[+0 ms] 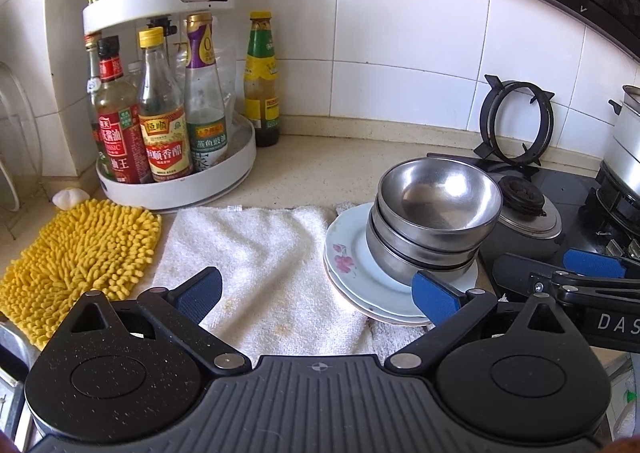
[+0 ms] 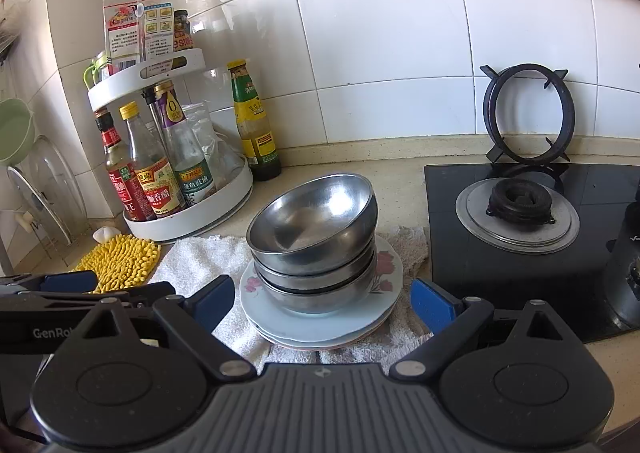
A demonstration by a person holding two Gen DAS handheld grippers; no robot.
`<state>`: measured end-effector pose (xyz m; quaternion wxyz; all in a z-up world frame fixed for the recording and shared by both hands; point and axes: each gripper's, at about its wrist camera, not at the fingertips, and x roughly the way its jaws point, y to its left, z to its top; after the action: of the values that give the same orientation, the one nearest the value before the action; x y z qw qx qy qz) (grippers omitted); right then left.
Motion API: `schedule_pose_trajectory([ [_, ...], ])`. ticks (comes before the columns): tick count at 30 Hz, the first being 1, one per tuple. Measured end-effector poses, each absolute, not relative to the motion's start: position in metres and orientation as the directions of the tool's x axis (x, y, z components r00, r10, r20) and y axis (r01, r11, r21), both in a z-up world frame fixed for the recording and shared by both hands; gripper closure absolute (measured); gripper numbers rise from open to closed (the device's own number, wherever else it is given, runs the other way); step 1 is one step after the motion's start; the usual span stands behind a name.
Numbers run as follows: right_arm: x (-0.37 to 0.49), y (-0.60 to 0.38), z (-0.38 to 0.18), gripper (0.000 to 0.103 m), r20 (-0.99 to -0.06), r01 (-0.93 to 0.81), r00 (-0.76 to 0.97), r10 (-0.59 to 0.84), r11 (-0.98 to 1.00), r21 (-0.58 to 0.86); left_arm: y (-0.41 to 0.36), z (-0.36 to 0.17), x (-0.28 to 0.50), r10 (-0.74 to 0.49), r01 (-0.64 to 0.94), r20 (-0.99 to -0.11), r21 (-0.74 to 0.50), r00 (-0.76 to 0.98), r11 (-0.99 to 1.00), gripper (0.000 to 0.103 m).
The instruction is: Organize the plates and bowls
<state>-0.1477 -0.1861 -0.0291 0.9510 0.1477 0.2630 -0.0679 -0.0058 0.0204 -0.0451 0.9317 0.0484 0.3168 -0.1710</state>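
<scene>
Bowls of brushed stainless steel, three nested one inside another, stand on a small stack of round white china plates with pink flower prints, and the whole pile rests on a white terry towel spread over the beige speckled desk, just left of the black glass gas hob. By the look of them the bowls are light, stiff and slick, likely to slide or rattle if nudged, and the thin top rim seems the best place to pinch; the plates are heavier and breakable, so I would take them by the edge that overhangs the towel, lifting flat. The top bowl is empty. The right claw stands wide open with nothing in it, its blue pads either side of the pile but apart from it. The left claw is also spread wide and holds nothing, hovering over the towel with its right pad just beside the plates' rim. Behind the towel a white two-tier round rack holds sauce and vinegar bottles below, jars and packets above; a yellow-capped sauce bottle stands beside it, and a yellow chenille mitt lies to the left.
</scene>
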Motion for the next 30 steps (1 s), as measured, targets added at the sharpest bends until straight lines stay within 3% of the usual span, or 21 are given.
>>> schedule_pose_trajectory([
  [30, -0.1506, -0.1834, -0.0284, 0.002, -0.523, 0.186, 0.852, -0.033, 0.952, 0.244, 0.0238, -0.0436, -0.0124, -0.275, 0.338, -0.599, -0.007, 0.752, 0.941, 0.002],
])
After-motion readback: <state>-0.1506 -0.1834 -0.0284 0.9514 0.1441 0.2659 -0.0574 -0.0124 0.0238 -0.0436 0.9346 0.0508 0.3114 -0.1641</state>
